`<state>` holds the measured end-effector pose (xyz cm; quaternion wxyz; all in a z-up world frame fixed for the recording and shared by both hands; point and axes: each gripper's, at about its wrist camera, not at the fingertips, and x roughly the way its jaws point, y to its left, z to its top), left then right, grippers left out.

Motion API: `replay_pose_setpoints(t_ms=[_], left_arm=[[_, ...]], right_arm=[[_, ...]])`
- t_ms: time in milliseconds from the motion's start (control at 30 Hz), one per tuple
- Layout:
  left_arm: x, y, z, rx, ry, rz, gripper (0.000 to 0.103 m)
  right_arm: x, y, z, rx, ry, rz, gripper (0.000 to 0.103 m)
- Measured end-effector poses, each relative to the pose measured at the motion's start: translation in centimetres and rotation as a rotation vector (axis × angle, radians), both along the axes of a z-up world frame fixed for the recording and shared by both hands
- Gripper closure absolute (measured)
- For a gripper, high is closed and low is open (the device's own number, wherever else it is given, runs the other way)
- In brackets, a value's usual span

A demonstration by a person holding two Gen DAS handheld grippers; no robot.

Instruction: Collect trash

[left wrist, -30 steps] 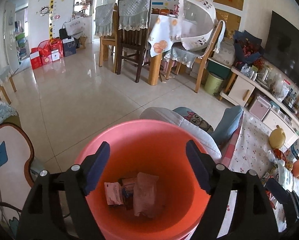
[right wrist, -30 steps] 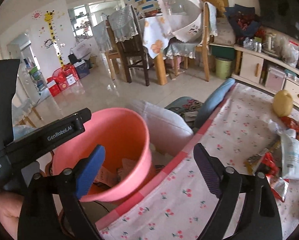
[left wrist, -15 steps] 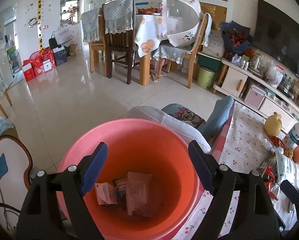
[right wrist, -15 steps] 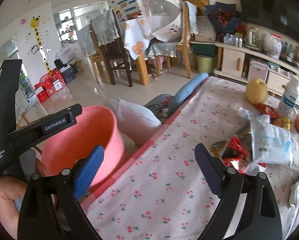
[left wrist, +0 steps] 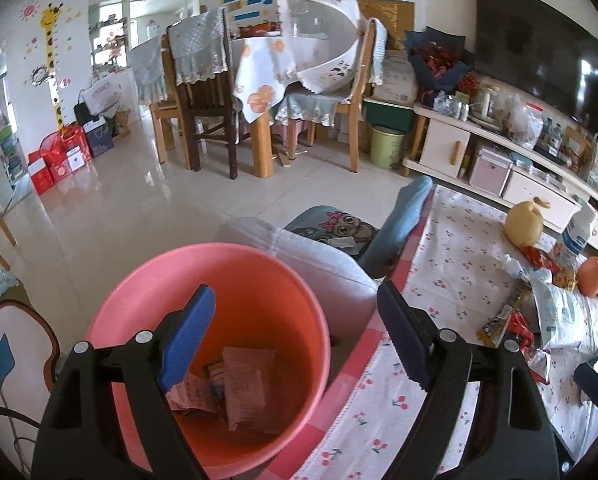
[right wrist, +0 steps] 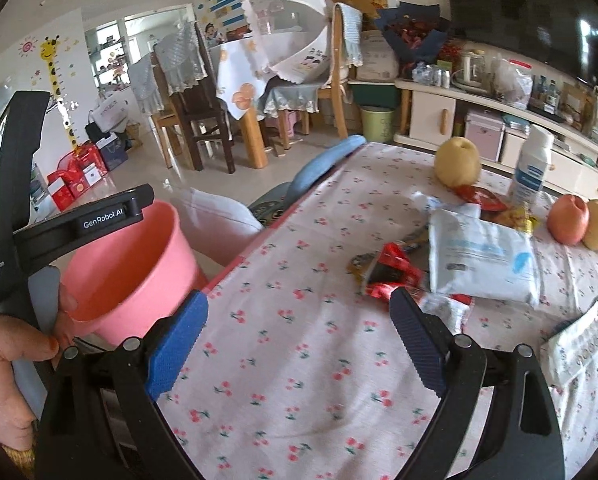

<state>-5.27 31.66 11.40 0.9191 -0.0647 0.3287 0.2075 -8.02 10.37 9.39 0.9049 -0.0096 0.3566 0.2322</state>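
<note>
A pink bucket (left wrist: 219,312) stands beside the table's edge, holding several crumpled wrappers (left wrist: 247,380). My left gripper (left wrist: 295,308) hangs open over the bucket's right rim, nothing between its fingers. In the right wrist view my right gripper (right wrist: 299,308) is open above the cherry-print tablecloth (right wrist: 299,380), with nothing in it. Just beyond its right fingertip lies a red wrapper (right wrist: 395,268). A white plastic packet (right wrist: 483,260) lies to the right of that wrapper. The bucket (right wrist: 135,272) shows at the left of this view.
A pear (right wrist: 459,160), a white bottle (right wrist: 533,168) and an apple (right wrist: 569,220) stand at the table's far side. Another packet (right wrist: 583,340) lies at the right edge. A hand (right wrist: 7,360) grips the left tool. Cushions (left wrist: 319,264) sit behind the bucket.
Both views have swung to the right. The bucket has slid leftward in each, and the table's wrappers have come closer to the right gripper. Both grippers stay open.
</note>
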Motion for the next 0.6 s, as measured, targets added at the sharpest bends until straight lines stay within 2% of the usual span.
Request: replay_pose_setpoints(t_ms=[600], left_arm=[[1.6,-7.5,0.3,0.096,0.004,-0.125,0.019]], right_arm=[[-1.3,-7.6,-0.3,-0.04,-0.033,-0.087,0.012]])
